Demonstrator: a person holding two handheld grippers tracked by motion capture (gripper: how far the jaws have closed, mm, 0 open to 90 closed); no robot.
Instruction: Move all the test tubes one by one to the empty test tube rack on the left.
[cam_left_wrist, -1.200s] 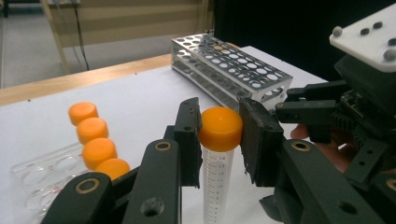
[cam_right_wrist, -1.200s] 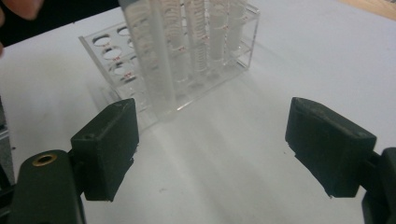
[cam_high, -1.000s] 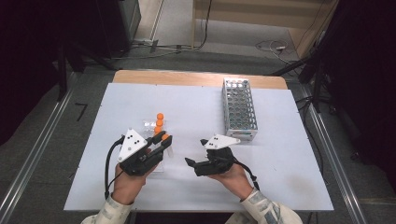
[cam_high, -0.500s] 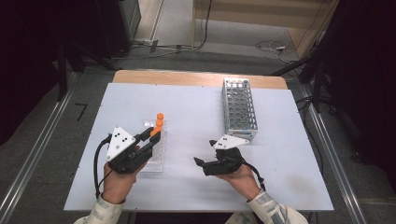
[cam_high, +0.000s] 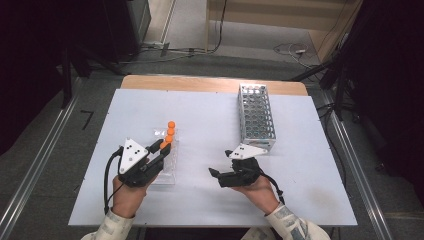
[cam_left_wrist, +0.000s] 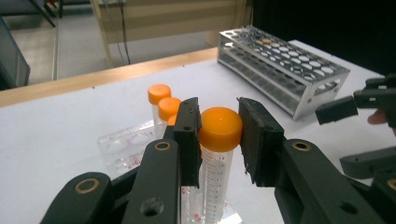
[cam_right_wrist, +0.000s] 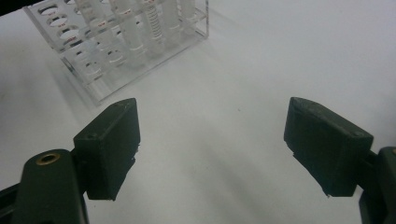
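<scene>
The left tongs (cam_left_wrist: 219, 135), angled toward the clear rack (cam_high: 167, 160), clamp the orange cap of a tube (cam_left_wrist: 218, 154) standing there beside other capped tubes (cam_left_wrist: 163, 105). The right tongs (cam_right_wrist: 215, 149) hover wide open, empty, over the tabletop (cam_high: 210, 125).

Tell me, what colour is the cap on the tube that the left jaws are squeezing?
Orange. The cap shows best in the left gripper view.

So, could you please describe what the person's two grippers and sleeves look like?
Both the left gripper and right gripper are black with two flat-padded jaws, brass-coloured pivot pins, a grey three-cornered plate with dark dots on top and a trailing black cable. The sleeves are light and patterned.
</scene>
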